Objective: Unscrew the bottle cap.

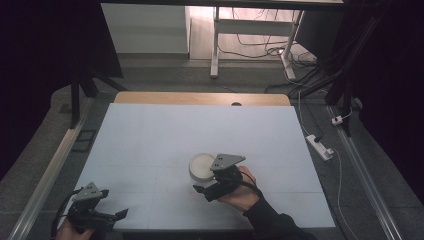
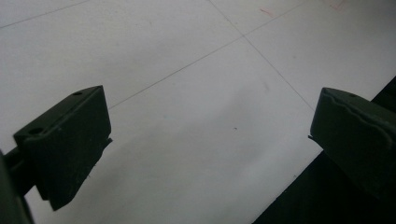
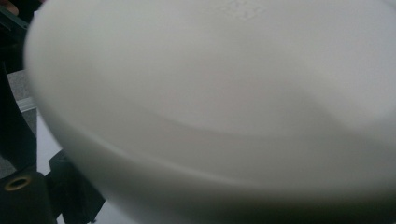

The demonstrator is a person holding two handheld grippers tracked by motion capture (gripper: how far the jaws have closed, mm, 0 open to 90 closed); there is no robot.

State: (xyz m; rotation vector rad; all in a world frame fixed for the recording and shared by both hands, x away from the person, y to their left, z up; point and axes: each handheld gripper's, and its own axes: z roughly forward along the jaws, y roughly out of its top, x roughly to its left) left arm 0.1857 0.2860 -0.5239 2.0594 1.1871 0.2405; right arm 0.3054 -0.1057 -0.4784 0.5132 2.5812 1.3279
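In the high view the white bowl sat a little below and right of the frame's centre on the pale worktop, with the right claw pressed in at its lower right edge, the person's hand wrapped round the claw's body from below; whether those jaws were closed on the rim or merely beside it, I could not tell. In the right gripper view the bowl loomed very close and blurred, a smooth, matte white curve with a rounded rim, and a black jaw part showed at the lower left corner beneath it. The left claw lay in the lower left of the high view, well apart from the bowl; in the left gripper view the left claw stood wide, its two blocky black jaws far apart over bare worktop, a flat white sheet crossed by thin ruled lines.
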